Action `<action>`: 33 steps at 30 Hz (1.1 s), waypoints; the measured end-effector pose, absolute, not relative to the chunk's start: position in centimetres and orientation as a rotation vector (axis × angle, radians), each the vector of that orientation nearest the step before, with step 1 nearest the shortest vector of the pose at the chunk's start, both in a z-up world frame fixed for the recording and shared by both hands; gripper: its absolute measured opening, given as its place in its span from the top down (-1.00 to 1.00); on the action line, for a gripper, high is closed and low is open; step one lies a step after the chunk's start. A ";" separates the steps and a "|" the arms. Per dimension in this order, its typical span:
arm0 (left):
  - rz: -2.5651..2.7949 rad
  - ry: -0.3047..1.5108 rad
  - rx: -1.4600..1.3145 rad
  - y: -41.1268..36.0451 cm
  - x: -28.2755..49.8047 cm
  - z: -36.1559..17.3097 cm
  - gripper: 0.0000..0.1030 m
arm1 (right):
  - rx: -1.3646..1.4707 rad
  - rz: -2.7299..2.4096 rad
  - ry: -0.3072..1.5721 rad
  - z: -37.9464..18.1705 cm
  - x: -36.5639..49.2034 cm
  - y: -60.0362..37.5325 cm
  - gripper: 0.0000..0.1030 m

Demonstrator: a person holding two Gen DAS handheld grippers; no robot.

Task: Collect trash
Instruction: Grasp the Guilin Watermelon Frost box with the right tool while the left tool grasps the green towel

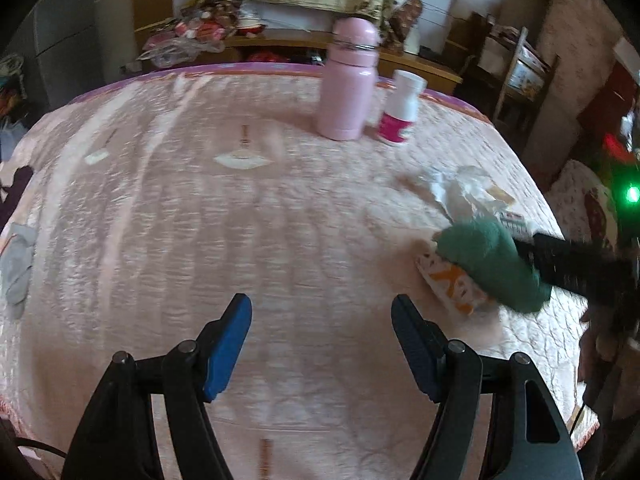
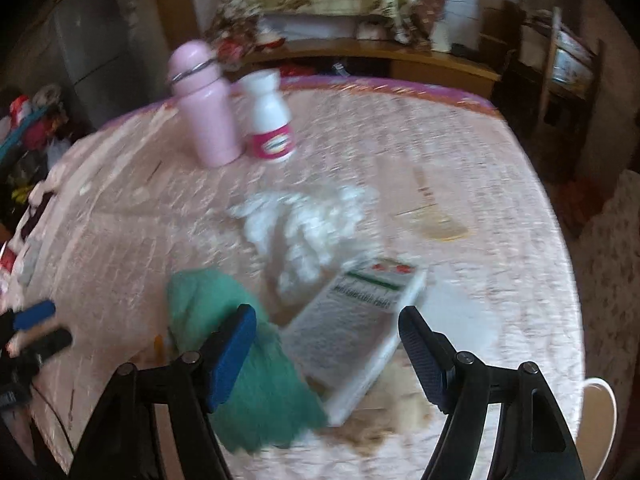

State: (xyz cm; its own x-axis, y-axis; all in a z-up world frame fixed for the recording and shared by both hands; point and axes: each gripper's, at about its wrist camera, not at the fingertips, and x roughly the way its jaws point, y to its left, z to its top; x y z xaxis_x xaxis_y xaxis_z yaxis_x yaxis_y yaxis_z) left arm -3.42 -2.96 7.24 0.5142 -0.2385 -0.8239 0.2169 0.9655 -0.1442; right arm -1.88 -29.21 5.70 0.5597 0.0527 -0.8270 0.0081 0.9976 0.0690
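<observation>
On the pink quilted table cover, trash lies at the right: a green cloth over an orange-and-white wrapper, crumpled white tissue behind it. In the right wrist view the green cloth, a white medicine box and the white tissue lie just ahead of my right gripper, which is open with the box between its fingers. My left gripper is open and empty over bare cover, left of the cloth. The right gripper's black body reaches the cloth.
A pink bottle and a white pill bottle with a magenta label stand at the far edge. A small yellowish scrap lies to the right. A wooden bench and shelves stand beyond the table.
</observation>
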 end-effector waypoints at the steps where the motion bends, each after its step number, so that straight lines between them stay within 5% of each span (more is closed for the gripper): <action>1: -0.265 0.994 -0.030 -2.4 -3.4 7.4 -0.41 | 0.069 0.063 0.983 5.5 -2.1 -28.2 -0.51; 13: -0.231 0.995 -0.108 2.3 -4.4 8.4 -0.42 | 0.210 0.459 1.068 2.9 -6.3 -18.4 -0.51; 27: -0.313 0.974 -0.096 -0.2 -6.8 9.7 -0.42 | 0.161 0.335 1.068 2.8 -7.1 -18.2 -0.51; 29: -0.312 0.983 -0.096 -0.2 -6.9 9.5 -0.42 | 0.135 0.308 1.067 2.3 -6.8 -17.5 -0.18; 33: -0.334 0.976 -0.080 -0.9 -7.6 9.7 -0.42 | 0.177 0.266 1.037 3.1 -8.3 -19.4 -0.19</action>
State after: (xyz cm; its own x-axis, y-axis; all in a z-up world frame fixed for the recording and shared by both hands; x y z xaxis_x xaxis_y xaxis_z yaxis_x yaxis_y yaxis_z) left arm -7.55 -0.90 9.68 0.5137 -0.3133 -0.7987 0.2423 0.9460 -0.2153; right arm -8.33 -19.38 3.10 0.4808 0.3002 -0.8239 -0.1342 0.9537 0.2692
